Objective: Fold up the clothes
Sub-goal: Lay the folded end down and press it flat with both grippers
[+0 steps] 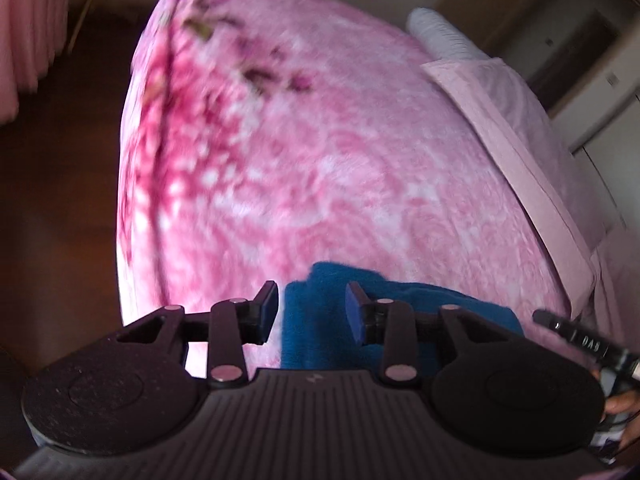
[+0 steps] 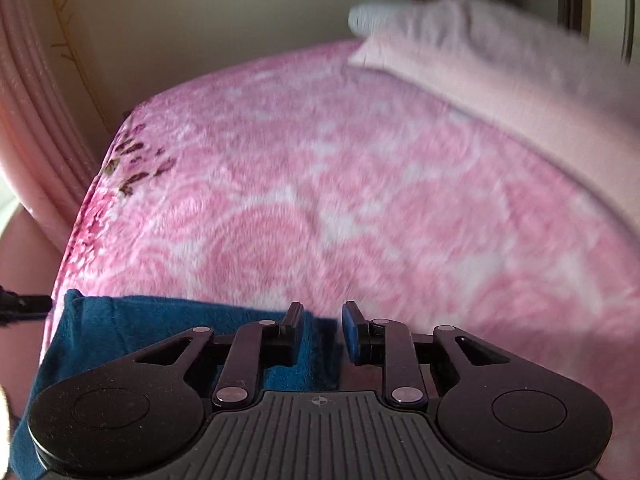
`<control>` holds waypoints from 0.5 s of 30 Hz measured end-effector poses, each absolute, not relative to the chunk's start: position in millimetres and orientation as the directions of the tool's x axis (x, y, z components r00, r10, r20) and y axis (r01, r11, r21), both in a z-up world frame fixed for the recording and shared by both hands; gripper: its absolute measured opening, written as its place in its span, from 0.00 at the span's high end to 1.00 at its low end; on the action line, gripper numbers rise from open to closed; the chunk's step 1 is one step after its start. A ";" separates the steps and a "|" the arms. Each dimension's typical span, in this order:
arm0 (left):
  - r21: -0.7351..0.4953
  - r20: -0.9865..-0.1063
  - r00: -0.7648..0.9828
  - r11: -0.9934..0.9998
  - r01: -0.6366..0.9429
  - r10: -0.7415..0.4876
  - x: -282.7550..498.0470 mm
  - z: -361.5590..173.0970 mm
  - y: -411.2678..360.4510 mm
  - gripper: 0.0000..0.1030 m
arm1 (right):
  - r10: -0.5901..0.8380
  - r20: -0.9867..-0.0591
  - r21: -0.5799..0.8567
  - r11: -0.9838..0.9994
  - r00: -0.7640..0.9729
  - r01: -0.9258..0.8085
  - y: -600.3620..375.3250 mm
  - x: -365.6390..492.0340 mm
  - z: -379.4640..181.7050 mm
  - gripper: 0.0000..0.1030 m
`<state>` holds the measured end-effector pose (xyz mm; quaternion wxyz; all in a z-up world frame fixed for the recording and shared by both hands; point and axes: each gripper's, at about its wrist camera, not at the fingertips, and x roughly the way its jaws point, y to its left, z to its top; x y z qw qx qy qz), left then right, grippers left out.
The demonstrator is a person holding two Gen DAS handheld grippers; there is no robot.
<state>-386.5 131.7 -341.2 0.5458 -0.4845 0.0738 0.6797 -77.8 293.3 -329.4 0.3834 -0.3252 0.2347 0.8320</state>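
Each claw is showing the same build: the left claw (image 1: 312, 306) and right claw (image 2: 322, 330) are wearing blue pads on black fingers, black linkage bars with silver rivets, two round black discs, and a ribbed dark grey base bearing a small central mark.

A blanket (image 1: 320, 168) is spread over the bed. A folded garment (image 1: 320, 320) lies on it at the near edge. The left gripper (image 1: 312, 312) is placed over the garment's left part, the right gripper (image 2: 322, 332) over its right edge. A pillow (image 1: 520, 120) lies at the far right, a second pillow (image 1: 436, 32) behind it.
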 end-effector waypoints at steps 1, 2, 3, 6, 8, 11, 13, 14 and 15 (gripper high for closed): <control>-0.420 -0.736 0.084 -0.355 -0.835 0.672 -376.7 -335.9 134.7 0.79 | 0.477 -0.720 0.140 -0.611 -0.504 -0.779 289.9 -80.9 -327.3 0.76; -0.414 -0.735 0.114 -0.309 -0.856 0.668 -364.6 -333.3 140.3 0.90 | 0.466 -0.721 0.139 -0.628 -0.512 -0.766 286.8 -84.4 -325.7 0.76; -0.400 -0.737 0.130 -0.272 -0.875 0.664 -353.0 -333.9 147.9 0.92 | 0.445 -0.731 0.135 -0.649 -0.517 -0.749 284.7 -90.0 -326.3 0.76; -0.328 -0.750 0.124 -0.204 -0.922 0.650 -322.5 -346.3 176.4 0.93 | 0.423 -0.764 0.073 -0.694 -0.487 -0.717 282.8 -114.0 -340.0 0.76; -0.262 -0.771 0.074 -0.209 -0.942 0.633 -314.1 -361.3 194.0 0.94 | 0.413 -0.788 0.065 -0.681 -0.457 -0.729 291.9 -124.1 -358.1 0.76; -0.270 -0.781 0.070 -0.234 -0.934 0.620 -325.3 -381.5 197.5 0.94 | 0.403 -0.801 0.085 -0.655 -0.443 -0.751 300.9 -128.3 -381.8 0.76; -0.291 -0.779 0.076 -0.253 -0.923 0.622 -332.4 -386.5 194.1 0.95 | 0.403 -0.796 0.105 -0.643 -0.452 -0.759 302.5 -127.2 -389.1 0.76; -0.303 -0.778 0.079 -0.262 -0.916 0.624 -335.5 -387.6 191.8 0.95 | 0.399 -0.797 0.114 -0.638 -0.454 -0.761 304.0 -124.7 -388.5 0.76; -0.308 -0.778 0.079 -0.269 -0.912 0.623 -337.1 -387.0 190.4 0.95 | 0.395 -0.796 0.125 -0.633 -0.458 -0.764 305.4 -121.8 -387.2 0.76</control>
